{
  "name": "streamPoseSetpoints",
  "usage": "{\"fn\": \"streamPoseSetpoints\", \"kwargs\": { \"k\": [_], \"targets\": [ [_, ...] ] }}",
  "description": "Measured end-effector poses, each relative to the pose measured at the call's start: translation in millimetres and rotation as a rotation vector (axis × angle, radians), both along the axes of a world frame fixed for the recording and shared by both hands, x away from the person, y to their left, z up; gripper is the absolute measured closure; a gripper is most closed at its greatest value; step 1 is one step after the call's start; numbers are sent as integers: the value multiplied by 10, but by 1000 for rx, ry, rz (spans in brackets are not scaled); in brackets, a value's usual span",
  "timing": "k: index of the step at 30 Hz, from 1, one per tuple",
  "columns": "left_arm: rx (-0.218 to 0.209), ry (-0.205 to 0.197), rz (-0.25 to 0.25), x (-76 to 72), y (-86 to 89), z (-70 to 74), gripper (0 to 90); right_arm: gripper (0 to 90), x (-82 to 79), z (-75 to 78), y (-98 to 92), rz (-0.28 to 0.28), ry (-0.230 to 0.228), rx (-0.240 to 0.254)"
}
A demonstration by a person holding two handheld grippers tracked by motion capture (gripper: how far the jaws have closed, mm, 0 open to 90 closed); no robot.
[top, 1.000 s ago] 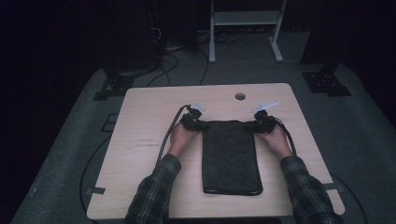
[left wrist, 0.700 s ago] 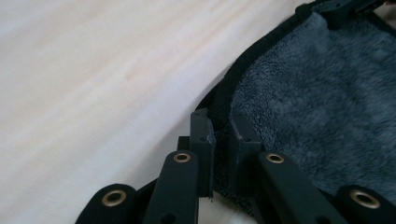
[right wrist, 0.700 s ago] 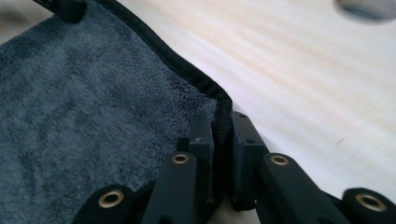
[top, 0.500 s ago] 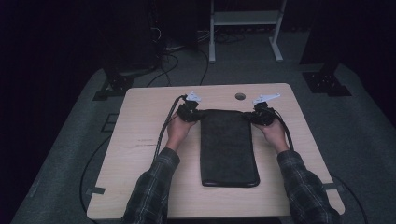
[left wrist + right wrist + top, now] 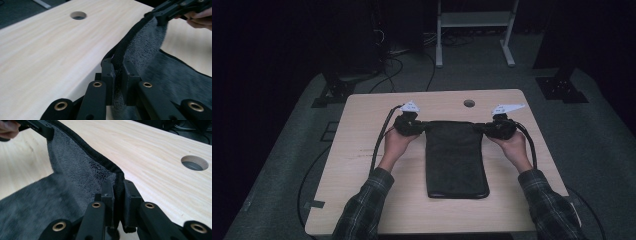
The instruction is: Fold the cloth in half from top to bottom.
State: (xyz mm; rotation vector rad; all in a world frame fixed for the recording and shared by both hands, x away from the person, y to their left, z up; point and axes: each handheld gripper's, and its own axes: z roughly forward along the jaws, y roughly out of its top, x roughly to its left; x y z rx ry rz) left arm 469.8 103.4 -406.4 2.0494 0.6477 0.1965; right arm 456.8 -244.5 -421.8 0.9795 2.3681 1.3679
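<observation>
- The dark towel (image 5: 456,160) lies mid-worktop (image 5: 362,150), its long axis running from near edge to far edge.
- The left hand-held gripper (image 5: 412,126) is clenched on its far left corner, the right hand-held gripper (image 5: 492,129) on its far right corner.
- Both forearms reach forward, equally near, with the far hem lifted taut between them.

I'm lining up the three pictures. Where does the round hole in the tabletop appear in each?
High view: the round hole sits near the table's far edge, beyond the dark towel.
Left gripper view: upper left.
Right gripper view: right edge, mid-height.
Shared landmark: the towel's black-trimmed far edge, pinched at both corners.
</observation>
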Motion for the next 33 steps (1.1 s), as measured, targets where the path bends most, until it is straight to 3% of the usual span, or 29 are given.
{"fn": "streamPoseSetpoints", "kwargs": {
  "k": [6,15,21,27,33],
  "targets": [
    [-27,29,-45,-278,48,-36,816,801,-225,-19,-25,30,-3,-2],
    [-39,28,-95,-634,120,-51,818,800,-643,0,-14,74,-8,-5],
    [-53,55,-122,-844,149,-98,818,799,-891,-14,-12,96,-5,-16],
    [-29,87,-152,-1071,137,-181,818,797,-1079,-81,-22,115,19,-17],
    [11,147,-157,-1148,125,-337,817,790,-1211,-186,5,133,53,-44]
  ]
}}
